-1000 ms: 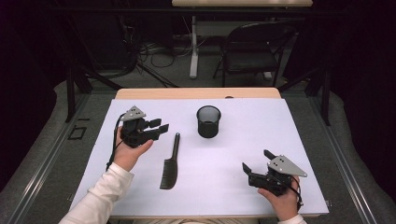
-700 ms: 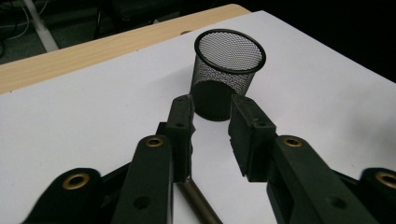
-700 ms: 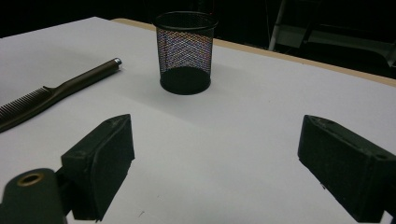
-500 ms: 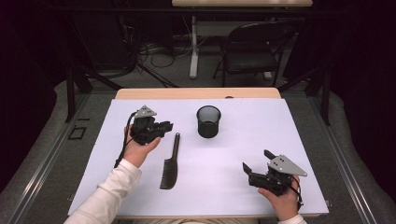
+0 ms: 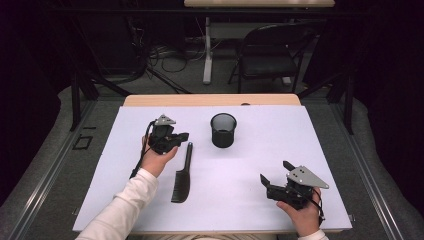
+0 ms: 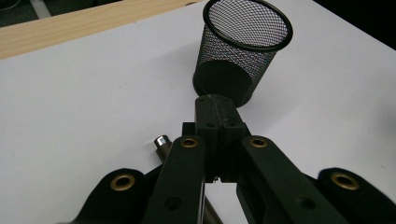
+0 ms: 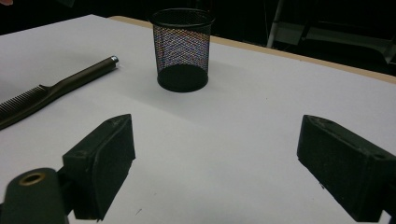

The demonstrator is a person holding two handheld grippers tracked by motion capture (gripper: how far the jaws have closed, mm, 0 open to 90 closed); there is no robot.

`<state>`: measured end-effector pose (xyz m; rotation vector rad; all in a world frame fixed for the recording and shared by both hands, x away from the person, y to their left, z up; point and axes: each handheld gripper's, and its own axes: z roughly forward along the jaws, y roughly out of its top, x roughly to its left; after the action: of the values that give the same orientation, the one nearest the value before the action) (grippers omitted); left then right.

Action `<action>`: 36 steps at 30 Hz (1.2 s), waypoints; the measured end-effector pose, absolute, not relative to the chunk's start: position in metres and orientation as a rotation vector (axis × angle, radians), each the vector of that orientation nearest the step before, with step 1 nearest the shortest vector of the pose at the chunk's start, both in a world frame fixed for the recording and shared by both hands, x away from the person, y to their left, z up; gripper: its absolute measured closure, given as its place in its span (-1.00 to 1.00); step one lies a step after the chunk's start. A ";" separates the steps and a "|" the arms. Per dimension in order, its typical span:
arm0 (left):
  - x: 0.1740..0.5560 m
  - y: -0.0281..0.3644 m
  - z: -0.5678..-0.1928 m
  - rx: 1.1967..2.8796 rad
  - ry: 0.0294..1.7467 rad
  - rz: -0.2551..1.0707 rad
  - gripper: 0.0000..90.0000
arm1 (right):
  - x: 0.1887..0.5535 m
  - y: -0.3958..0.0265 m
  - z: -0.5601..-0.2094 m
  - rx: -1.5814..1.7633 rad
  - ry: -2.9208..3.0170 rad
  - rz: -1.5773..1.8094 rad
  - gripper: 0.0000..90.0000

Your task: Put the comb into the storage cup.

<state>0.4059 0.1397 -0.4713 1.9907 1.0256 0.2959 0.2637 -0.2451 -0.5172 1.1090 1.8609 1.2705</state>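
Comb (image 5: 183, 172) lies mid-frame, long axis running top to bottom, handle tip just beside the left gripper (image 5: 181, 136) — jaws just snapped closed on nothing — while the right gripper (image 5: 274, 172), lower right, waits agape, well apart.

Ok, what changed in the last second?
The left claw moved right toward the comb handle's tip, and its jaws have just been closing; they now meet with nothing between them. Comb, mesh cup and the open right claw stayed put.
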 end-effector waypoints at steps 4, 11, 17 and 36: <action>0.410 0.137 -0.476 2.004 1.035 0.288 1.00 | 0.264 -0.246 -0.518 1.110 1.860 1.271 -0.75; 0.415 0.134 -0.483 2.012 1.049 0.297 1.00 | 0.265 -0.246 -0.518 1.113 1.868 1.263 -0.75; 0.419 0.132 -0.489 2.021 1.067 0.288 1.00 | 0.265 -0.246 -0.518 1.120 1.870 1.258 -0.74; 0.431 0.123 -0.514 2.069 1.110 0.263 1.00 | 0.267 -0.248 -0.520 1.133 1.874 1.258 -0.74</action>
<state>0.4312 0.1232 -0.5144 2.0686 1.1100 0.2627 0.2666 -0.2476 -0.5201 1.1332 1.8738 1.2580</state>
